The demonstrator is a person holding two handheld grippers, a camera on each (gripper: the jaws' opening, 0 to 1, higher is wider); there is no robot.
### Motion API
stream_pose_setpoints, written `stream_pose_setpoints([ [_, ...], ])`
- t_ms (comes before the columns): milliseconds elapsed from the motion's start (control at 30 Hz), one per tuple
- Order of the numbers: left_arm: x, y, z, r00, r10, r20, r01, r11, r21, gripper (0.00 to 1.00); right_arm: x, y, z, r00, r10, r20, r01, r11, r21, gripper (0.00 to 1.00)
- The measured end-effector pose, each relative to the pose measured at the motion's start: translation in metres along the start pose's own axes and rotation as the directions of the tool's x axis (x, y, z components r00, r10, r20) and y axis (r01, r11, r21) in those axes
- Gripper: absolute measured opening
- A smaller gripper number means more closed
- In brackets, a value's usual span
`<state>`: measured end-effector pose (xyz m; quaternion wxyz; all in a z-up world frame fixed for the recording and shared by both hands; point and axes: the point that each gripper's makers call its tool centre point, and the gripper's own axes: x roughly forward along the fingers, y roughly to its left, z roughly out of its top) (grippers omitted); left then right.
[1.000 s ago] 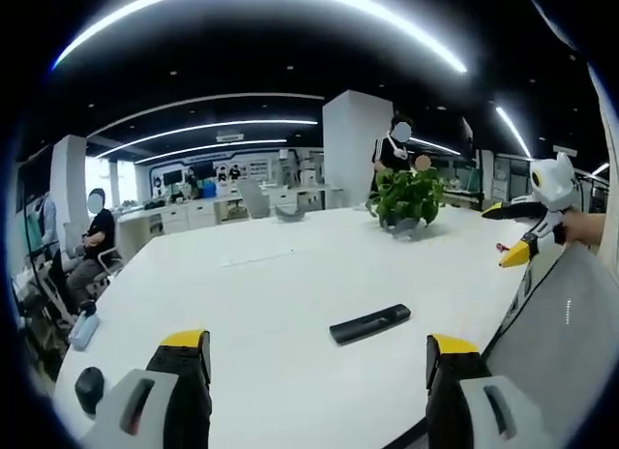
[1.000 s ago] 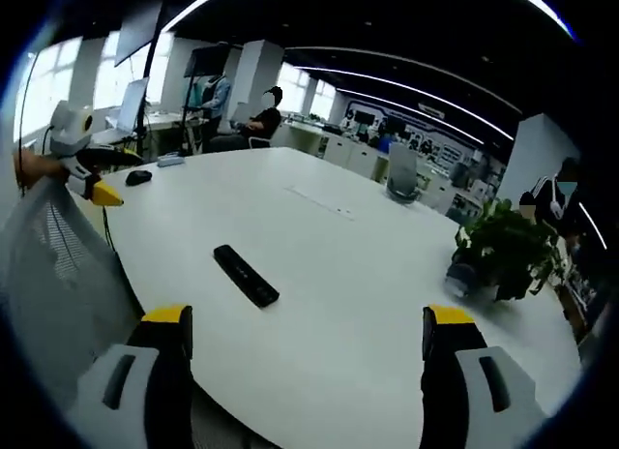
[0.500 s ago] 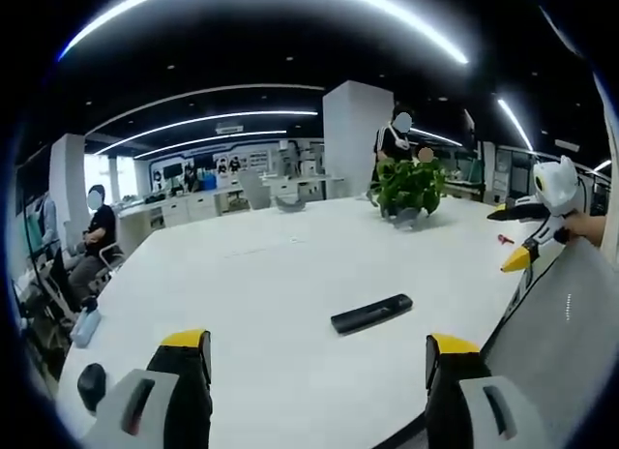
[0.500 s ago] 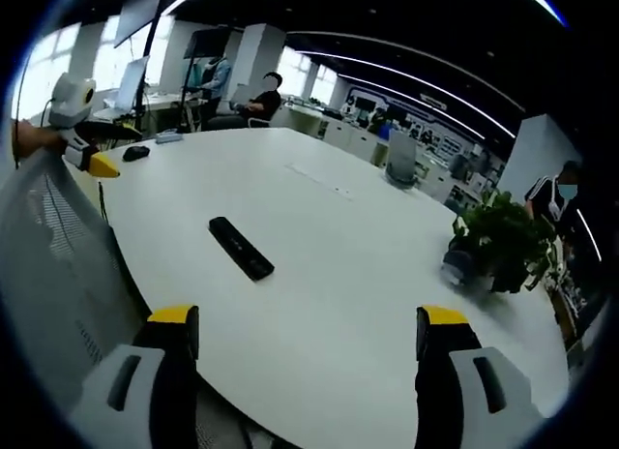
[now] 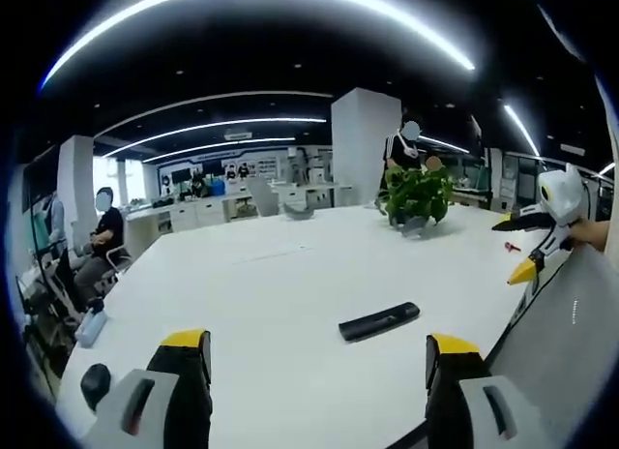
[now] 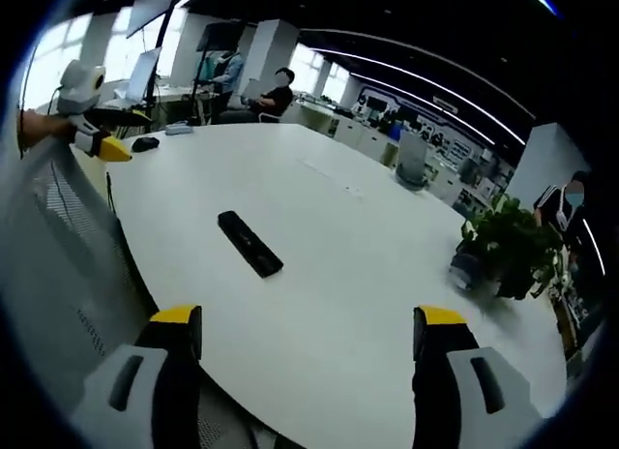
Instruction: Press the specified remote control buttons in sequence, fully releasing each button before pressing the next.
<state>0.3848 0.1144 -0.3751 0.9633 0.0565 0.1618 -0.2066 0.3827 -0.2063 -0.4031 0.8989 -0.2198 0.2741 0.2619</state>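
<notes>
Black remote control (image 5: 379,321) flat on white table (image 5: 271,294), reachable; left gripper (image 5: 319,357) and right gripper (image 6: 305,328) short of remote, gaping wide, empty, ready to press.

Both claws (image 5: 317,357) (image 6: 300,333) wide apart, empty.

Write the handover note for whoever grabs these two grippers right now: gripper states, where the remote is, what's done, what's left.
Left gripper: open, empty, held above the near edge of the white table.
Right gripper: open, empty, also above the near edge.
Remote control: black, lying flat on the table ahead of both grippers, nothing touching it.
Also on the table: a potted plant at the far side and a dark mouse near the left end.
Done: no press is under way.
Left: bring a gripper down to the remote and press the buttons one at a time, releasing between presses.
</notes>
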Motion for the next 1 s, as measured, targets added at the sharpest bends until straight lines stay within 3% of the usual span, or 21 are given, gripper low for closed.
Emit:
stream_pose_setpoints([
  [67,0.0002,-0.0006,-0.0001,1.0,-0.004,0.001,0.004,1.0,0.002,0.96,0.002,0.0059,-0.0046,0.999,0.029,-0.033,-0.03,0.999,-0.02,0.98],
  [233,0.0003,0.0006,-0.0016,1.0,0.0,-0.004,0.0,1.0,0.001,0.95,0.0009,0.0055,-0.0003,1.0,0.028,-0.011,-0.028,1.0,-0.012,0.95],
  [567,0.0018,-0.0019,-0.0051,1.0,-0.011,-0.023,0.011,1.0,0.001,0.94,0.0027,0.0083,-0.004,0.999,0.031,-0.039,-0.033,0.998,-0.055,0.95],
  [1000,0.0014,-0.0042,-0.0025,1.0,-0.016,-0.019,0.016,1.0,-0.002,0.94,0.0025,0.0085,-0.0086,0.997,0.034,-0.063,-0.037,0.998,-0.044,0.95],
])
